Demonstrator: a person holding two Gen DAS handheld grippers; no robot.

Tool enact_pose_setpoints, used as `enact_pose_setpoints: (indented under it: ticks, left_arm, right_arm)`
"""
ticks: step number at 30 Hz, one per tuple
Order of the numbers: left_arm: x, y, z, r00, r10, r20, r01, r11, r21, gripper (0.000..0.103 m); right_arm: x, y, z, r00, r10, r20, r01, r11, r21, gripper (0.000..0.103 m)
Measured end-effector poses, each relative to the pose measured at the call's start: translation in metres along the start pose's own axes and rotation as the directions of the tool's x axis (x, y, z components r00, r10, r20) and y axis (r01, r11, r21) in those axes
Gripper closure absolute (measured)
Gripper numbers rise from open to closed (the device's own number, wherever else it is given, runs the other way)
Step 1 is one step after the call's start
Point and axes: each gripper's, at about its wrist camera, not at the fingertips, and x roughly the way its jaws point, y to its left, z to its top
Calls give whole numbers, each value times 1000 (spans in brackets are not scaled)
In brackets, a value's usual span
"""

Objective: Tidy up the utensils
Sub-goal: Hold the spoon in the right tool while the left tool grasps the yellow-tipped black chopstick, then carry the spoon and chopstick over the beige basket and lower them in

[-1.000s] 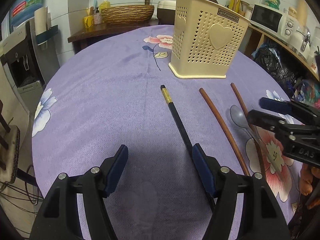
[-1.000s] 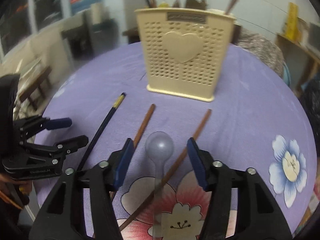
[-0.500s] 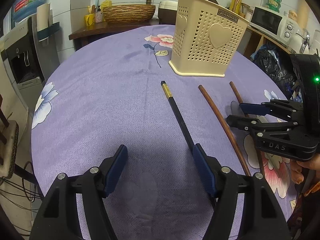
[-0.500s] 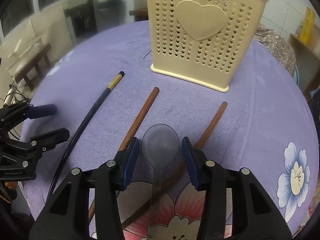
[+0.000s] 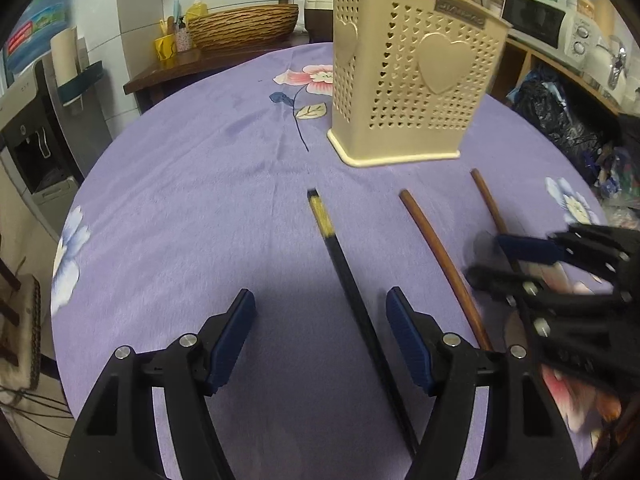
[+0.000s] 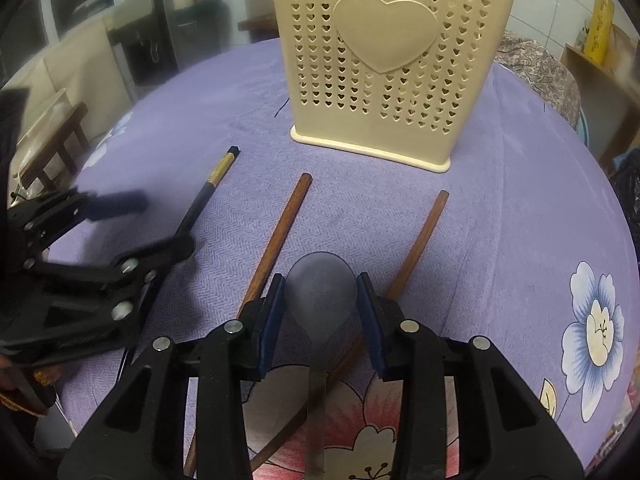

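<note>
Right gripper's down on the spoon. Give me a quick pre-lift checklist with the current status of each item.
1. Spoon bowl sits between the right gripper pads: ok.
2. Pads firmly pressing the bowl: cannot tell; jaws are closing.
3. Brown chopstick lies under the spoon handle and may shift on lift: not ok.
4. Left gripper open, straddling the black chopstick, not gripping: ok.
5. Utensil holder upright on the purple tablecloth: ok.

Home kitchen and dining area. A round table (image 5: 192, 184) wearing a purple floral cloth is standing near a tiled wall; a microwave (image 5: 534, 24), woven basket (image 5: 244, 28) and water dispenser (image 5: 36, 140) are lining the far and left sides.
</note>
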Motion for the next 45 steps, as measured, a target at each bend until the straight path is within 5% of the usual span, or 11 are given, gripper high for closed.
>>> enact_pose_setpoints:
  ticks: [4, 7, 14, 29, 35, 45]
  left_arm:
    - [14, -5, 19, 999, 24, -25, -24, 1000, 21, 36]
    - [21, -9, 29, 999, 28, -25, -28, 999, 36, 45]
    - [24, -14, 37, 999, 28, -22, -27, 999, 41, 90]
    - [17, -4, 37, 999, -32, 6, 32, 999, -26, 95]
    - [-13, 1, 39, 993, -97, 72, 100, 994, -41, 95]
    - [-121, 10, 44, 935, -188, 301, 198, 980, -4, 95]
  right_arm:
    - [0, 3, 1, 1000, -10, -3, 10, 1000, 6, 66]
    - [0, 2, 1, 1000, -6, 0, 6, 1000, 13, 66]
    - [0, 2, 0, 1000, -13, 2, 13, 1000, 12, 66]
    - [0, -2, 2, 1000, 2, 6, -2, 1000, 29, 66]
    - [-20, -10, 4, 996, 39, 75, -44, 996, 73, 66]
    - [-119, -28, 0, 958, 93, 273, -129, 985, 116, 66]
